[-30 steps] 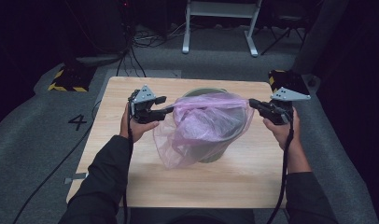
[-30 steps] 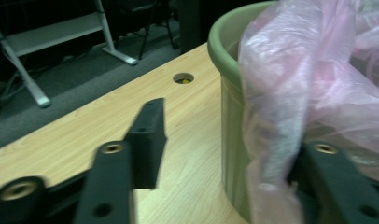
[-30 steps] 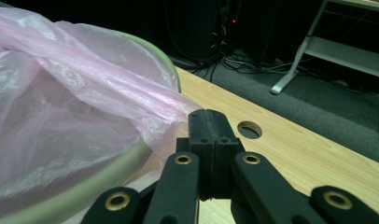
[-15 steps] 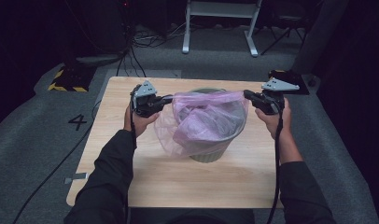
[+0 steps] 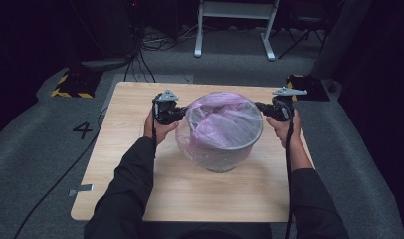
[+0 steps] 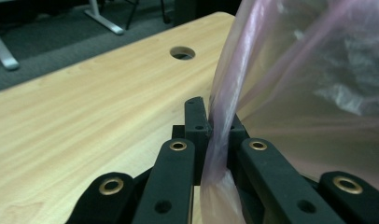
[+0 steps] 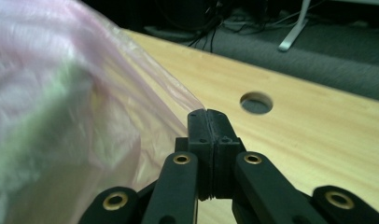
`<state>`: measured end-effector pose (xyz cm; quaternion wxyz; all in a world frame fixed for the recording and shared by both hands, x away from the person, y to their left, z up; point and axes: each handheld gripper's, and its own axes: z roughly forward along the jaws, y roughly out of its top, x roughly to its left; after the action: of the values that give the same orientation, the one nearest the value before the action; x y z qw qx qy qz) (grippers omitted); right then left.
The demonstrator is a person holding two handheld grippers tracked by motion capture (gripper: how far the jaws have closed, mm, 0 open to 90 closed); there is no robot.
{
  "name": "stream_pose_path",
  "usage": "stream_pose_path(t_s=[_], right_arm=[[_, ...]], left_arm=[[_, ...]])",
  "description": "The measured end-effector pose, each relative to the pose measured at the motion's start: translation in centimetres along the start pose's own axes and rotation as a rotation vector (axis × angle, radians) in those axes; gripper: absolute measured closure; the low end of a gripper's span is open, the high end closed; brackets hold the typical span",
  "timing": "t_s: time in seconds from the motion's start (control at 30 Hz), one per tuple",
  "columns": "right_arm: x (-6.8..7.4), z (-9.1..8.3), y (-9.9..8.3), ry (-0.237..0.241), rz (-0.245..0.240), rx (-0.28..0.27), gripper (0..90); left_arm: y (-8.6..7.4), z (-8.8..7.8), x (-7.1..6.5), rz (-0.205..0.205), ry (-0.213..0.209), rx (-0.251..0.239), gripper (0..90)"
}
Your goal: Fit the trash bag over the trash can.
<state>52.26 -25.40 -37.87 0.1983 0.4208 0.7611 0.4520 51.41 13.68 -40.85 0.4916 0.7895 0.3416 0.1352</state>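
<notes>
A round grey metal waste bin [image 5: 221, 152] stands at the middle of a pale wooden table [image 5: 115, 149], draped in a thin, translucent pink plastic bag [image 5: 217, 124] whose mouth is stretched across the bin's rim, with loose film bunched inside and some hanging down the outside wall. A person in dark sleeves stands at the near edge of the table, a black two-jaw gripper in each hand. The left gripper [image 5: 181, 113] sits just beside the bin's left rim; its jaws have just been closing and now pinch a fold of the pink film [image 6: 219, 140] between them, as the left gripper view shows close up. The right gripper [image 5: 260, 106] is at the bin's right rim, jaws pressed fully together, with the bag's edge [image 7: 176, 100] running down to their tips; whether film is caught between them cannot be told. A round cable hole [image 6: 182, 52] in the tabletop lies beyond the bin on the left, and another [image 7: 256, 102] on the right.
</notes>
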Motion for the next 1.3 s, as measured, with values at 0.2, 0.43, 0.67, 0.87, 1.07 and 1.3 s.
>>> stream_pose_path(t_s=[0.2,0.43,0.67,0.87,1.07,1.3], right_arm=[[-0.4,0.8,-1.1,0.001,0.008,0.064,88.6],[-0.9,1.4,-2.2,0.020,0.022,0.122,89.1],[-1.2,1.5,-3.7,0.029,0.020,0.214,84.1],[-1.6,0.0,-4.1,-0.012,-0.016,0.188,54.5],[-1.8,-3.0,-4.5,-0.053,-0.082,0.124,39.5],[-0.8,-6.6,-5.2,0.029,-0.174,0.068,27.5]], left_arm=[[-0.8,0.4,0.4,-0.030,-0.004,0.016,84.8],[-2.0,1.0,0.6,-0.025,-0.005,0.066,85.4],[-3.3,0.6,0.8,-0.031,-0.006,0.086,77.7],[-4.0,-1.0,0.2,-0.009,0.003,0.048,39.1],[-4.0,-3.7,-0.9,0.021,0.060,0.007,22.0],[-4.3,-6.6,-3.2,0.101,0.026,-0.010,19.6]])
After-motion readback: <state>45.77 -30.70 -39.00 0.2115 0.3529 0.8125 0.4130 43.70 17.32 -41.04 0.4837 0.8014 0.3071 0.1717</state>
